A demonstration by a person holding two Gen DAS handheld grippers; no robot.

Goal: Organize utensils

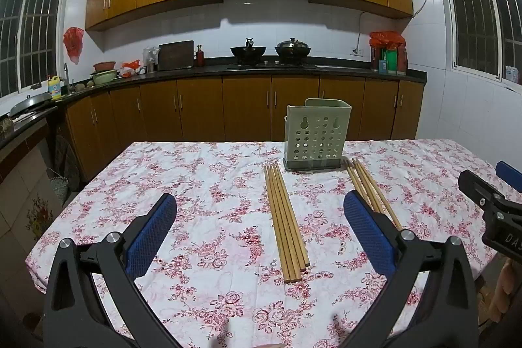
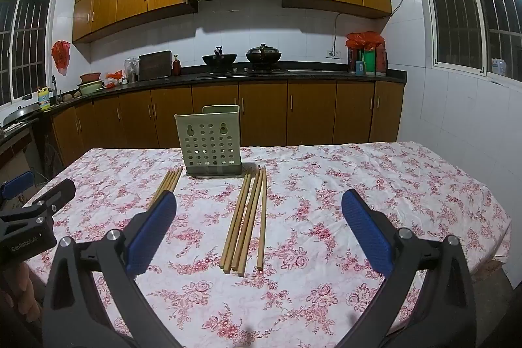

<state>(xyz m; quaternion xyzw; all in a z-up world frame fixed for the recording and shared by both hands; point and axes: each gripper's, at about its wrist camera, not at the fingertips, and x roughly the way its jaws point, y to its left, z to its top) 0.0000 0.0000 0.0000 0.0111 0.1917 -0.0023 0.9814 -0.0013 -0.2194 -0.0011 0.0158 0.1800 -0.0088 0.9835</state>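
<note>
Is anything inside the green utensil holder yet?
Nothing rises above the green utensil holder's rim, and its holes show no sticks. Its dark base hides the bottom. Both chopstick bundles lie on the tablecloth.

Floral table (image 1: 202,172) — bare cloth on the left half and along the near edge. Perforated holder (image 1: 314,134) stands upright mid-table, top open (interior not visible). Left chopsticks (image 1: 287,217) and right chopsticks (image 2: 246,217) lie flat before it, a bare lane between them. Right gripper (image 1: 489,194) occupies the right margin — spread wide.
</note>
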